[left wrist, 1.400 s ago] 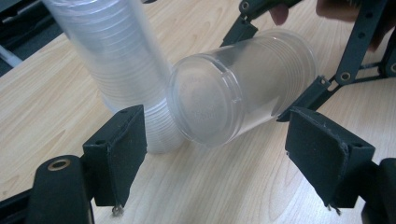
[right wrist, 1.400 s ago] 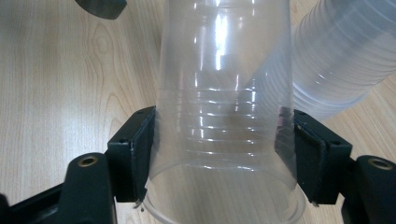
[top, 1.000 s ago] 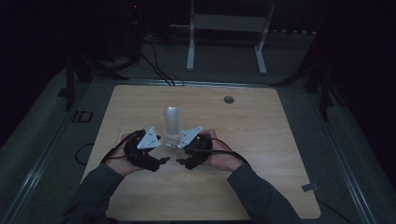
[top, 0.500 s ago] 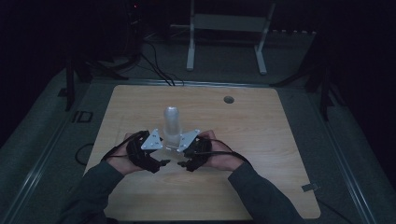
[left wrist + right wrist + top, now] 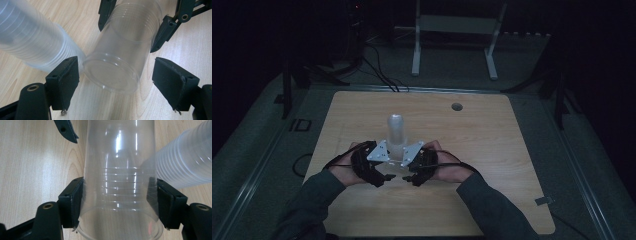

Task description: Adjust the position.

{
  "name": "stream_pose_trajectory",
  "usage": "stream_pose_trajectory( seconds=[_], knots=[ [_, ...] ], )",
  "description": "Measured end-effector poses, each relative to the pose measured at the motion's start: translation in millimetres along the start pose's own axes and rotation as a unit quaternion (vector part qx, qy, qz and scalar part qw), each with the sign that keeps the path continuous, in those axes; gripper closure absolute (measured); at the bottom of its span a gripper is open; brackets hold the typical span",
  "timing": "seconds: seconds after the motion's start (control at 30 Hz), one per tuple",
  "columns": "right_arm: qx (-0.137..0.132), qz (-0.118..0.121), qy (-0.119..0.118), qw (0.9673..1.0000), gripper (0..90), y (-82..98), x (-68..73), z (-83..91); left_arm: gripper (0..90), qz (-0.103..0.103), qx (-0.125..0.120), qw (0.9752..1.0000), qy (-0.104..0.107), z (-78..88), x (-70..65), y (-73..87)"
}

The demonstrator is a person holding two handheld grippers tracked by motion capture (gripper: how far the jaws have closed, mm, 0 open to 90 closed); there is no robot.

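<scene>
A single clear plastic cup lies tilted over the wooden table, and my right gripper is shut on its ribbed wall near the rim, one pad pressed on each side. In the left gripper view the cup points its base at the camera. My left gripper is open around that base, with a gap on the right side. A tall stack of clear cups stands upright just beyond both grippers. In the high view my left gripper and right gripper nearly meet.
The stack of cups leans close beside the held cup, and it also appears in the right gripper view. A small round hole sits near the table's far edge. Cables and a white stand lie on the floor beyond.
Both hands have drawn closer together and slightly toward the person, bringing the grippers tip to tip in front of the stack.
</scene>
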State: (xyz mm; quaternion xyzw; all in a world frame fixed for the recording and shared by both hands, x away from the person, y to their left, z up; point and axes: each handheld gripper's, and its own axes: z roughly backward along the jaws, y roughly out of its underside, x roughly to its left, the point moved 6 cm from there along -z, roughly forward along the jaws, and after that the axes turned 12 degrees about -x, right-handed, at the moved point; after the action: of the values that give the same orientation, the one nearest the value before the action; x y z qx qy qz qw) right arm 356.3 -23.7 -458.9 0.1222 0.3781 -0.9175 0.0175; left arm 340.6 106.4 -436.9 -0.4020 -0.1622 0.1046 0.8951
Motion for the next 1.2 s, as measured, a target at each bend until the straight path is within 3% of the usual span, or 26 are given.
stream_pose_trajectory(
  seconds=[0.57,1.2],
  knots=[
    [0.018,0.022,-0.015,0.9995,31.5,3.3,0.8,0.6,27.3,-0.020,0.027,0.9990,0.029,-8.0,-4.0,1.4],
    [0.027,0.040,-0.022,0.9986,31.5,3.8,4.4,0.9,35.9,-0.049,0.060,0.9965,0.029,-16.1,-8.3,3.9]
  ],
)
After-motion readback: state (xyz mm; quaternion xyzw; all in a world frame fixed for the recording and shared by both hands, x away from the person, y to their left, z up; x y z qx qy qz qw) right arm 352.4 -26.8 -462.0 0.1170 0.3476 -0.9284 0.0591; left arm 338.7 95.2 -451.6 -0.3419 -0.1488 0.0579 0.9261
